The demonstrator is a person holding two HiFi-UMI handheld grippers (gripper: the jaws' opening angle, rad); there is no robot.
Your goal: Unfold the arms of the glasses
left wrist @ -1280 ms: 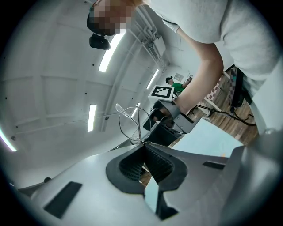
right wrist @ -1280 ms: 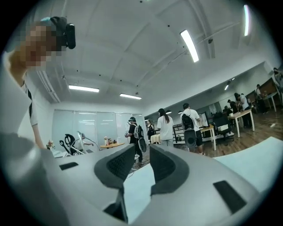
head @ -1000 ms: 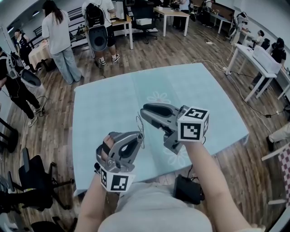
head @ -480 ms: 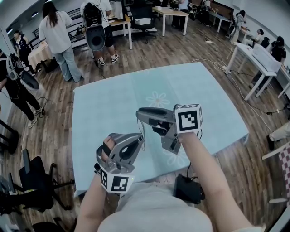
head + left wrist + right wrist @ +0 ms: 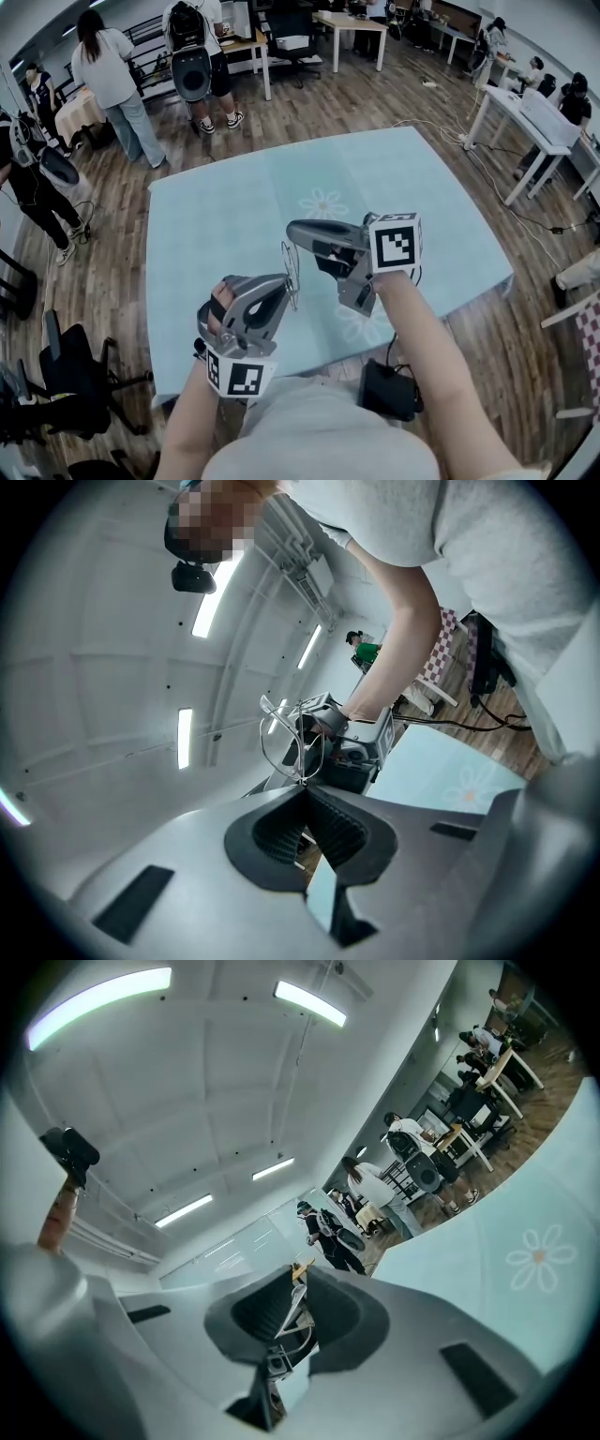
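A thin wire-framed pair of glasses (image 5: 292, 265) hangs in the air above the light blue table (image 5: 216, 206), between my two grippers. My left gripper (image 5: 289, 286) is shut on the frame from below; in the left gripper view the rims (image 5: 291, 738) rise just past its closed jaws (image 5: 302, 785). My right gripper (image 5: 292, 231) comes in from the right, level. Its jaws have just been closing. One thin arm with an amber tip (image 5: 302, 1267) now runs between them, pinched near the fingertips (image 5: 298, 1283).
Several people (image 5: 108, 75) stand on the wooden floor beyond the table's far left corner. An office chair (image 5: 75, 380) is at the near left, a black bag (image 5: 389, 389) lies by the table's near edge, and white desks (image 5: 534, 122) stand at the right.
My right gripper has rolled, so its marker cube shows a different face, and shifted slightly left. Its jaws have narrowed onto the glasses' arm. The left gripper has stayed still.
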